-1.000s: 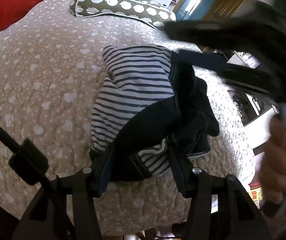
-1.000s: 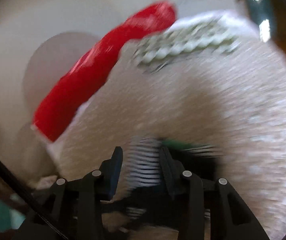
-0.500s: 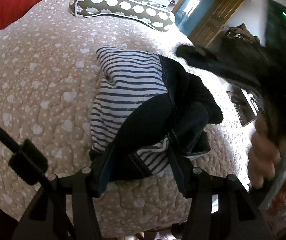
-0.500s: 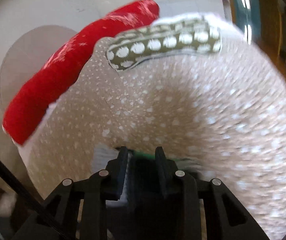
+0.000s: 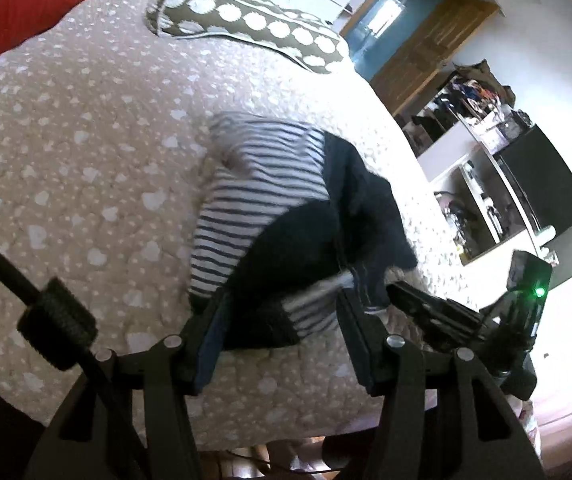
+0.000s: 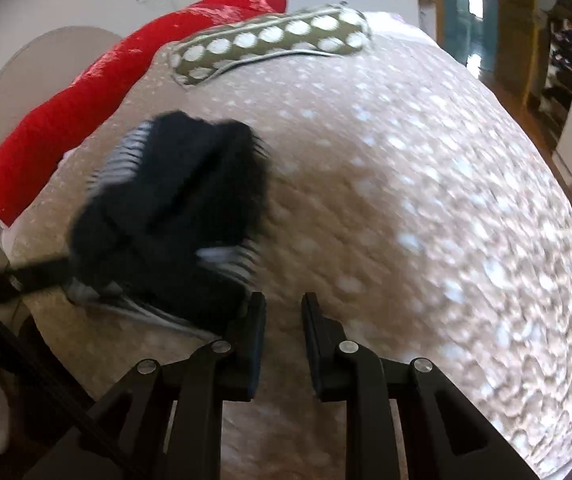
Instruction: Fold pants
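Observation:
The pants (image 5: pixel 286 216) lie bunched on the beige spotted quilt (image 5: pixel 86 152). They are dark navy with a striped white lining turned out. My left gripper (image 5: pixel 282 328) is open, its fingers straddling the near edge of the pants without pinching them. The right gripper shows in the left wrist view (image 5: pixel 438 312) just right of the pants. In the right wrist view the pants (image 6: pixel 174 216) sit left of my right gripper (image 6: pixel 284 332), which is empty with its jaws a narrow gap apart, over bare quilt (image 6: pixel 406 200).
A brown pillow with white dots (image 5: pixel 246 20) and a red blanket (image 5: pixel 26 4) lie at the bed's far end. Shelves and a black screen (image 5: pixel 542 184) stand beyond the bed's right edge. The bed's near edge (image 5: pixel 286 436) is just below the left gripper.
My right gripper let go of the pants and pulled back and right, off the garment. The pants settled into a heap. The left gripper stayed in place.

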Action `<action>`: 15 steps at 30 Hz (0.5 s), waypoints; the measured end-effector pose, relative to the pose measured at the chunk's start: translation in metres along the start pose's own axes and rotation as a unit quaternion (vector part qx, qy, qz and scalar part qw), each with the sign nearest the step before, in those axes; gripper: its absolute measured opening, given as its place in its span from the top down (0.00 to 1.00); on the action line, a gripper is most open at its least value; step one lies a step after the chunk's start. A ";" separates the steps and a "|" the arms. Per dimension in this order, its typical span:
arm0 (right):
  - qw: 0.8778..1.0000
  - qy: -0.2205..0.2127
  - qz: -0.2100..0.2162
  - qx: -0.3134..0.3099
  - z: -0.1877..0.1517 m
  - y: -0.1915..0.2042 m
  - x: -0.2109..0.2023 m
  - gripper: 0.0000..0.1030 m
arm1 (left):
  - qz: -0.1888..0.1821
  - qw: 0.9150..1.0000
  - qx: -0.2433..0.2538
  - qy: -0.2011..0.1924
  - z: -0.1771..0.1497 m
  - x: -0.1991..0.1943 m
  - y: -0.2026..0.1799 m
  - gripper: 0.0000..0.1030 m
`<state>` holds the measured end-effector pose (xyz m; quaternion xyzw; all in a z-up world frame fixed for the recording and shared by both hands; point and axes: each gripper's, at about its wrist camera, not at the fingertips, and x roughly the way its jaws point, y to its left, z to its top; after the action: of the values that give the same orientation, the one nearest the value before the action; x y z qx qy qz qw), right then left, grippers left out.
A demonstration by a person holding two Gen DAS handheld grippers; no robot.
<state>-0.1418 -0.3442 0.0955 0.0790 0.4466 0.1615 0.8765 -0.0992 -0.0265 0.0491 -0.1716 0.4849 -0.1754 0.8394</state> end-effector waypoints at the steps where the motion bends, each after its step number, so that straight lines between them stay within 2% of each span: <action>1: 1.000 -0.006 0.002 0.012 0.000 -0.005 -0.006 0.83 | 0.001 1.000 -0.005 -0.003 0.002 -0.002 0.001 0.48; 3: 0.999 -0.037 -0.002 0.032 0.007 -0.008 -0.023 0.83 | 0.005 1.000 -0.014 -0.009 0.005 -0.004 0.004 0.48; 5: 0.996 -0.073 0.028 0.046 0.018 -0.005 -0.040 0.83 | 0.015 1.000 -0.022 -0.007 0.005 -0.001 0.007 0.48; 7: 0.993 -0.088 0.058 0.050 0.031 0.006 -0.046 0.83 | 0.020 0.999 -0.033 0.008 0.001 0.004 0.010 0.48; 10: 0.993 -0.091 0.069 0.020 0.048 0.034 -0.037 0.83 | 0.012 0.999 -0.045 0.009 -0.001 0.002 0.013 0.49; 15: 0.995 -0.053 0.080 -0.020 0.048 0.066 0.000 0.83 | 0.006 0.996 -0.081 -0.032 0.012 -0.016 0.027 0.49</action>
<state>-0.1172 -0.2822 0.1428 0.1056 0.3887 0.2358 0.8844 -0.0931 0.0059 0.0542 -0.2415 0.4712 -0.1251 0.8390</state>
